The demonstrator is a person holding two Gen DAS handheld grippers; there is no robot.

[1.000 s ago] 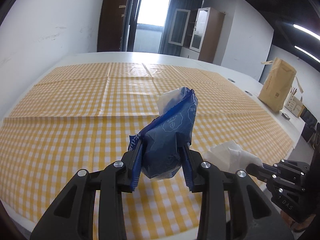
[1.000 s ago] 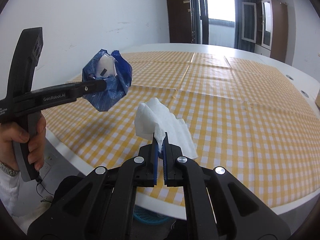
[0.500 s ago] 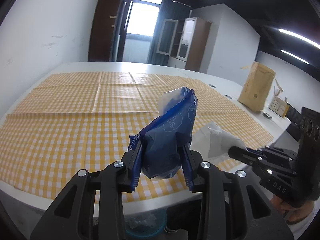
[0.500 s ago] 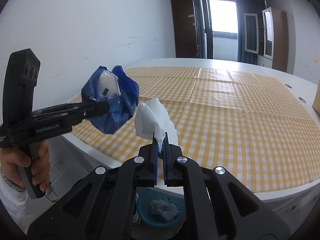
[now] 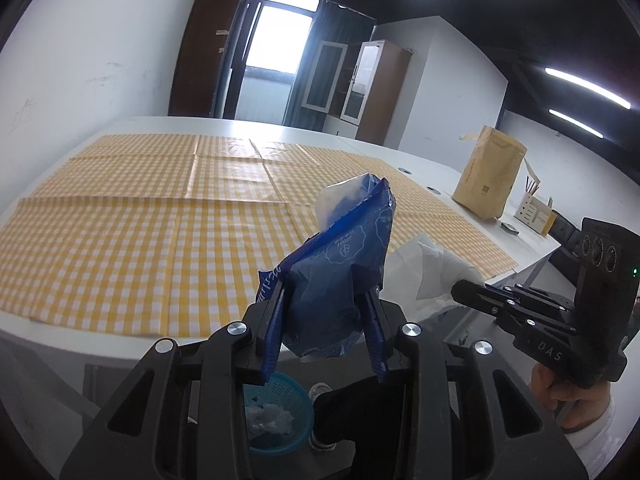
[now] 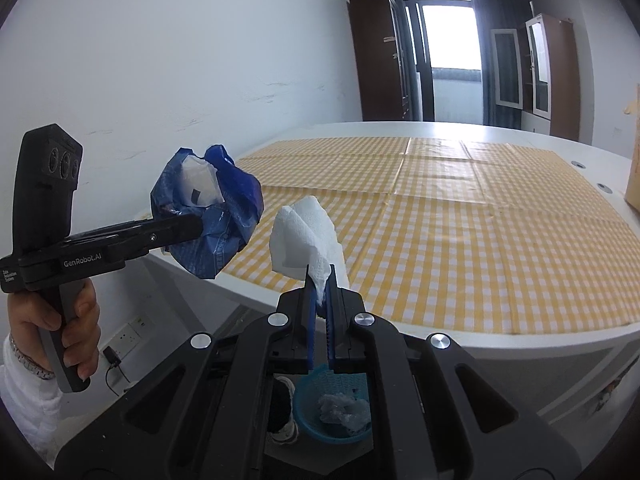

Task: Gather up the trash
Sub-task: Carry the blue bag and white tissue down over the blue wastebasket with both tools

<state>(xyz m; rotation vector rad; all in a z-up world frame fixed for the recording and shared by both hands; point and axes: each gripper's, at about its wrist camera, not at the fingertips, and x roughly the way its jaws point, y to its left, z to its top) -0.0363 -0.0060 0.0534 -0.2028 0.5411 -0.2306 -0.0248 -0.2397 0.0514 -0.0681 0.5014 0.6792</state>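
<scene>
Yellow-and-white gingham cloth on the white worktop fills mid-frame in both views; no trash visible on it. Tan paper sack sits right of centre in the left view, far edge of the worktop. Teal mesh waste basket on the floor, bottom centre, clear film already in it. Left tongs set narrow, clamping the crumpled blue plastic bag, centre of frame, off the worktop edge, basket showing low in frame beneath it. Right tongs nearly closed, pinching the white paper towel, in frame straight above the basket. Step, my read: carry-to-bin, both loads airborne. Next: lower each over the basket rim, open tongs, one at a time; the light towel may drift wide.
</scene>
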